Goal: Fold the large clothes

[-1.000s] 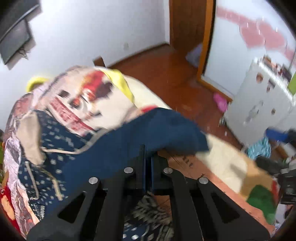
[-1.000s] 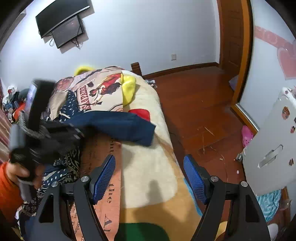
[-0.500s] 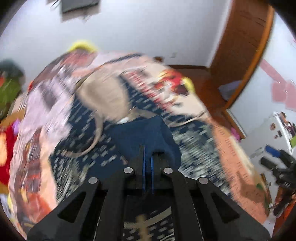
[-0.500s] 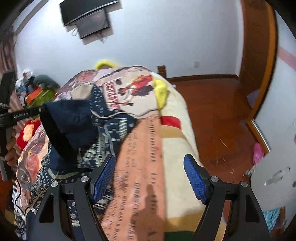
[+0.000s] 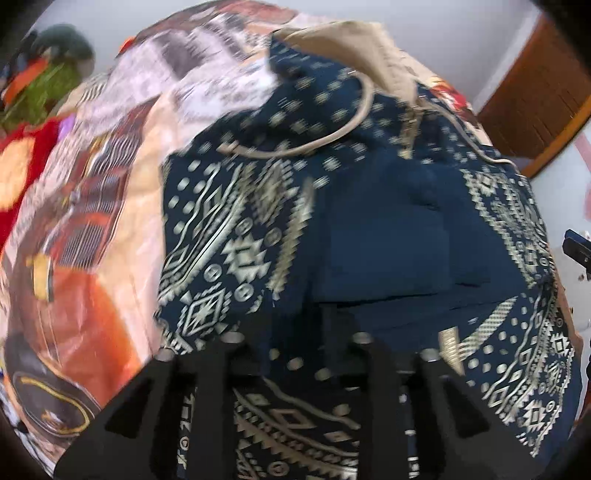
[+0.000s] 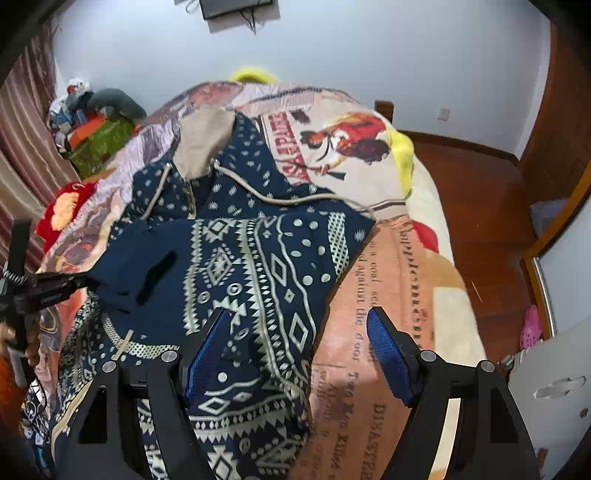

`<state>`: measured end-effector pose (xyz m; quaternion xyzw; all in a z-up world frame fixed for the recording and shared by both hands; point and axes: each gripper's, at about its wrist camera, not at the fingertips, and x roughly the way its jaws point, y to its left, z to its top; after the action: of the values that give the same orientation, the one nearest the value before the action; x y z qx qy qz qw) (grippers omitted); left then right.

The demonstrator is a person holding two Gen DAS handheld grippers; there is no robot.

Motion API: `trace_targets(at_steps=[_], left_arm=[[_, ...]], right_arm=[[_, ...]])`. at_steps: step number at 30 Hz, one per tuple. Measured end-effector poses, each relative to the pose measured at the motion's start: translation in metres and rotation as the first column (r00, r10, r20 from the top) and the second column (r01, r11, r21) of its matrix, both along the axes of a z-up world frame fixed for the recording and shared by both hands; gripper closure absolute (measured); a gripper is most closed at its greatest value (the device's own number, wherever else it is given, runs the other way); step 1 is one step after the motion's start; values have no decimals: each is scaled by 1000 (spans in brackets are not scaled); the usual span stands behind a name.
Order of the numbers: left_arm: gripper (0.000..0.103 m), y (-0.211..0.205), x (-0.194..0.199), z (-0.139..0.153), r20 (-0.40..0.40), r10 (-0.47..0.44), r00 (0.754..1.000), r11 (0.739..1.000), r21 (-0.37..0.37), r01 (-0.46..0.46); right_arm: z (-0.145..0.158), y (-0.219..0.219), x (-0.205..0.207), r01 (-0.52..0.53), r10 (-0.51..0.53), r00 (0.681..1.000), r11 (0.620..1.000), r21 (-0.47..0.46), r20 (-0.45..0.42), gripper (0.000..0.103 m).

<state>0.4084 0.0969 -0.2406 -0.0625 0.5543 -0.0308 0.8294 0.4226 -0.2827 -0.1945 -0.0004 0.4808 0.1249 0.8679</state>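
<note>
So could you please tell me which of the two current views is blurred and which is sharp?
Left wrist view: motion-smeared, worst on the printed bed blanket; the navy patterned hooded garment is soft too. Right wrist view: crisp, garment pattern and blanket lettering legible, edges fisheye-curved.

A printed blanket (image 6: pixel 384 258) covers the bed, with a horse-and-rider picture (image 6: pixel 347 144) near its far end and lines of text on an orange strip. A yellow pillow (image 6: pixel 253 74) peeks out behind it. A screen (image 6: pixel 236 7) hangs on the white wall (image 6: pixel 332 48). Clutter (image 6: pixel 88 125) is piled beside striped curtains (image 6: pixel 22 140). A pink shoe (image 6: pixel 532 328) lies on the wooden floor (image 6: pixel 480 206).
</note>
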Motion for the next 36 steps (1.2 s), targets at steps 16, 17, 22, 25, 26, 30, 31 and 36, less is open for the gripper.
trace_targets(at_steps=[16,17,22,25,26,30,31,36], left_arm=[[32,-42,-18,48,92,-137,986,989,75,131],[31,-49,-14,49,95,-142,985,989,60,136],[29,-98,13,36,58,-198,979,980,16,197],[29,-124,27,19,24,-230,973,973,28,229],[29,-129,31,14,12,-227,974,973,49,226],[29,-131,39,-1,19,-213,977,960,188,206],[29,-124,39,-1,29,-207,978,962,189,198],[29,-70,31,5,78,-104,992,968,237,83]], right_arm=[[-49,3,23,-8,4,993,999,-33,-115,24],[-49,4,22,-13,8,994,999,-39,-112,24],[-51,8,18,-33,27,995,998,-61,-95,21],[-52,9,17,-48,41,995,996,-71,-91,20],[-53,9,17,-52,46,995,996,-74,-90,20],[-53,9,17,-59,53,995,996,-70,-89,19],[-53,9,17,-60,54,995,996,-68,-89,19],[-54,7,16,-68,63,994,996,-57,-86,18]])
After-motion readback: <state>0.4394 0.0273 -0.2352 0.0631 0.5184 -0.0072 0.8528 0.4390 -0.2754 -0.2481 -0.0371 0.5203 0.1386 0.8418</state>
